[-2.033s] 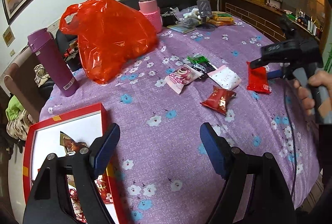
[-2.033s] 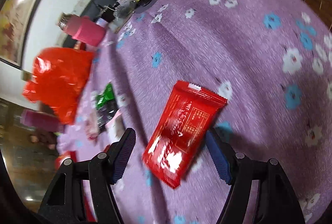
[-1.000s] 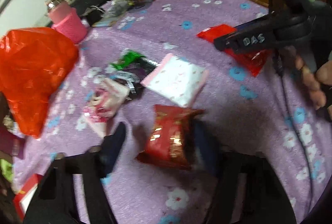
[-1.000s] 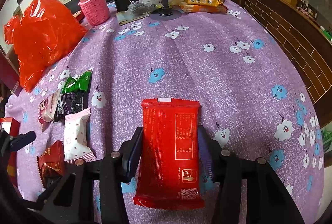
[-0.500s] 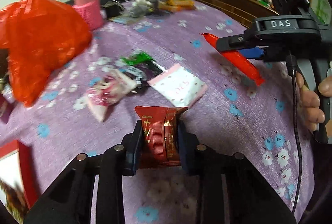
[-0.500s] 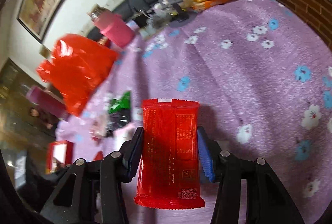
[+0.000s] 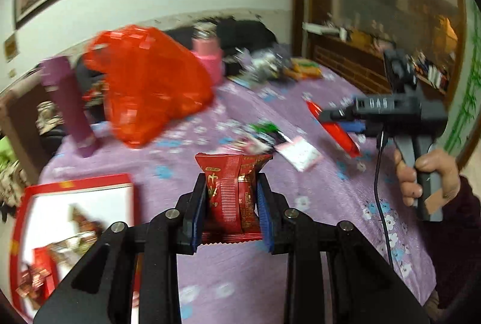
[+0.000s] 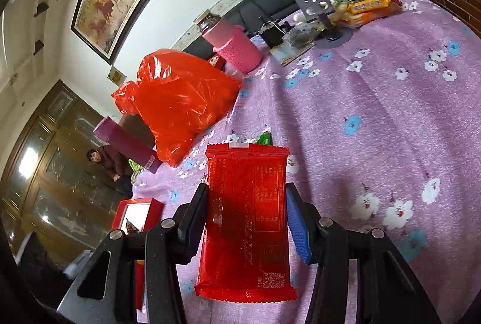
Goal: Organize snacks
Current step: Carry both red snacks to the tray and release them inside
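Small red packet (image 7: 231,191): we see it pinched upright between the left gripper (image 7: 231,212) pads, lifted clear of the purple cloth (image 7: 315,182); its crimped top edge stands above the fingertips.
Left gripper: jaws closed in on the packet within the last second and now press its two sides.
Flat red packet (image 8: 246,221): we see it clamped by its long edges in the right gripper (image 8: 246,218), held off the cloth, printed back toward the camera, both ends sticking out past the pads.
Right gripper: pinching the flat packet; a hand (image 7: 427,179) grips its handle in the left view.
Red box (image 7: 75,203): on the cloth at its near left edge, open, with wrapped snacks inside.
Loose snacks (image 7: 270,140): we count a white-pink sachet and a green-black one among them, on the cloth beyond the small packet; blurred.
Orange bag (image 8: 177,101): on the cloth, beyond the box.
Purple bottle (image 7: 69,107): just left of the bag, at the cloth's edge.
Pink flask (image 8: 231,44): behind the bag, toward the far edge.
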